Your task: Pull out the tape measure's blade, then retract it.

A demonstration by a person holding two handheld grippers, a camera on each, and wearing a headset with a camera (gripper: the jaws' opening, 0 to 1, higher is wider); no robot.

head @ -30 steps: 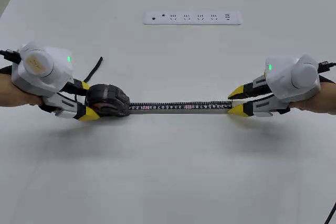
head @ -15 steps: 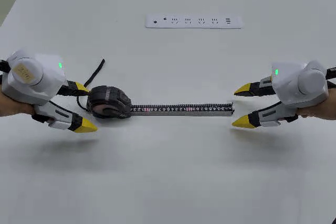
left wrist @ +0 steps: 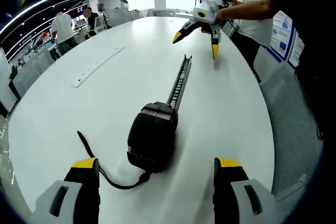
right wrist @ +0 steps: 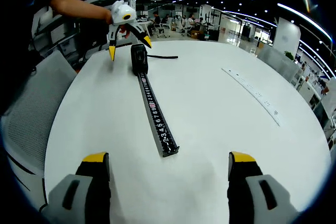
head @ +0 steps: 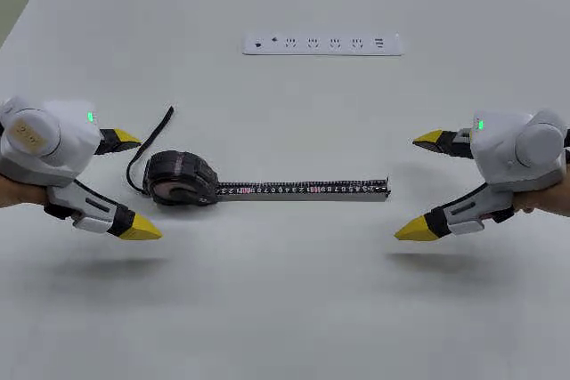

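**A:** Status check. Where do we have the tape measure case [head: 182, 179]?

**B:** It lies flat on the tabletop [head: 285, 309] with nothing holding it. The blade [head: 303, 189] runs out of the case along the surface. Its end hook [head: 386, 188] rests free at the far end from the case.

**A:** Fingers?

**B:** Both pairs are spread wide and clamped on nothing. The left gripper [head: 138, 186] sits just behind the case, one finger to each side and neither touching it. The right gripper [head: 417, 185] faces the case from just beyond the hook.

**A:** So we judge the pull-out done and the retraction not yet begun.

**B:** Agreed. The blade lies extended with no grip on it, so we assume the lock is engaged. We cannot see the lock itself.

**A:** Risks?

**B:** First, if we free the lock with the case unheld, the spring may drag or spin the case rather than reel the blade in. Second, an unchecked return could slam the hook into the case mouth or let the blade whip sideways. Third, the strap [head: 151, 135] trails from the back of the case toward the left gripper, so closing there could pinch the strap and not the case.
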